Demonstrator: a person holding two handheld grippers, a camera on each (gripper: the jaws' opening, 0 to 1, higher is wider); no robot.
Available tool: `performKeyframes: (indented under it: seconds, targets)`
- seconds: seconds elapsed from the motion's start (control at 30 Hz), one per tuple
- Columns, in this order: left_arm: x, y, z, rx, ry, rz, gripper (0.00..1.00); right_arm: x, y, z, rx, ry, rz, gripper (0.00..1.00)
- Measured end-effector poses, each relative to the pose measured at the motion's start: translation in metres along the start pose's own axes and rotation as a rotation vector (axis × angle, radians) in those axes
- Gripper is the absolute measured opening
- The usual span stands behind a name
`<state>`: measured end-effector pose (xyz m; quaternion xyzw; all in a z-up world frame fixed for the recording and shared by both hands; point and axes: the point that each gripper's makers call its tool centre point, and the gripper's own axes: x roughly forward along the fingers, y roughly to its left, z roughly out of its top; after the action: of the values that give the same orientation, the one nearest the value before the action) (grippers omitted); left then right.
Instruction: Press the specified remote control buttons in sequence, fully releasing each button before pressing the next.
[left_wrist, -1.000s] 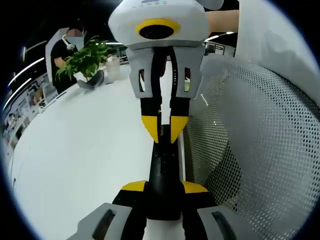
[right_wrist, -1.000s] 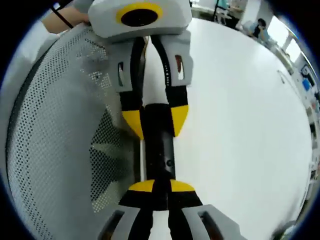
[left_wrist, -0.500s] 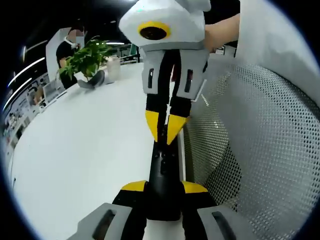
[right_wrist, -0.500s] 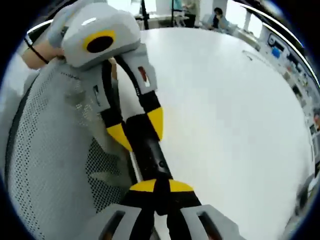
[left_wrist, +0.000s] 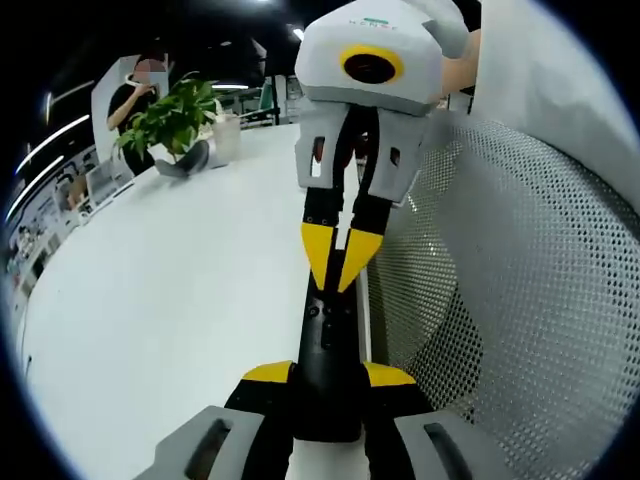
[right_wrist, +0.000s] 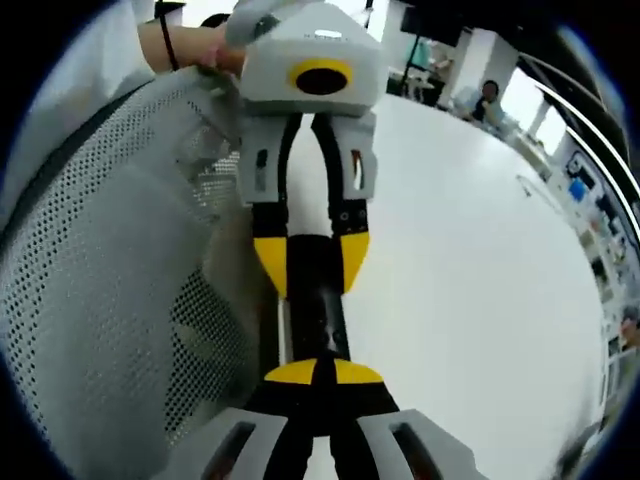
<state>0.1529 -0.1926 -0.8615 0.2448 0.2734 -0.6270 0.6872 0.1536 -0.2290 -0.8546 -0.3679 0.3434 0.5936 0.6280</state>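
At lower centre of the left gripper view, my left gripper (left_wrist: 322, 378) clamps the remote (left_wrist: 327, 345), steadying it over the desk (left_wrist: 170, 300); my right gripper (left_wrist: 340, 255), tips nearly closed and empty, aims at its buttons.

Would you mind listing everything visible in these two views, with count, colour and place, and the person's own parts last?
Remote control: one, black, long and slim, lying at the table's edge beside the mesh; held at one end between the left gripper's jaws.
Table: one, white, large, under the remote.
Mesh panel: one, grey-white and perforated, alongside the remote; it looks like a chair back.
Potted plant: one, green leaves, at the far end of the table.
Cup: one, pale, next to the plant.
Other people: at least two, in the background.
Left gripper: yellow-tipped jaws closed on the remote.
Right gripper: yellow tips together, over the remote's upper face; touching or not, I cannot tell.
Sleeve: white.
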Motion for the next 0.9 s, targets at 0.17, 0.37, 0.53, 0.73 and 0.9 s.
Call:
performKeyframes:
  seconds: [0.17, 0.37, 0.53, 0.73, 0.9]
  targets:
    - [0.0001, -0.0001, 0.0002, 0.001, 0.000, -0.001, 0.24, 0.0014, 0.0009, 0.0002, -0.027, 0.056, 0.077, 0.00]
    - [0.0001, -0.0001, 0.0001, 0.001, -0.001, -0.002, 0.24, 0.0036, 0.0007, 0.0012, -0.019, 0.117, 0.112, 0.01]
    - [0.0001, -0.0003, 0.0000, 0.002, -0.001, -0.004, 0.24, 0.0032, 0.0021, -0.0003, -0.024, 0.130, 0.091, 0.01]
    - [0.0002, -0.0003, -0.0001, 0.002, -0.001, -0.002, 0.24, 0.0018, 0.0023, 0.0002, -0.024, 0.071, 0.039, 0.01]
    - [0.0003, -0.0004, -0.0001, 0.002, 0.001, -0.001, 0.25, 0.0028, 0.0038, 0.0032, -0.151, 0.027, -0.022, 0.01]
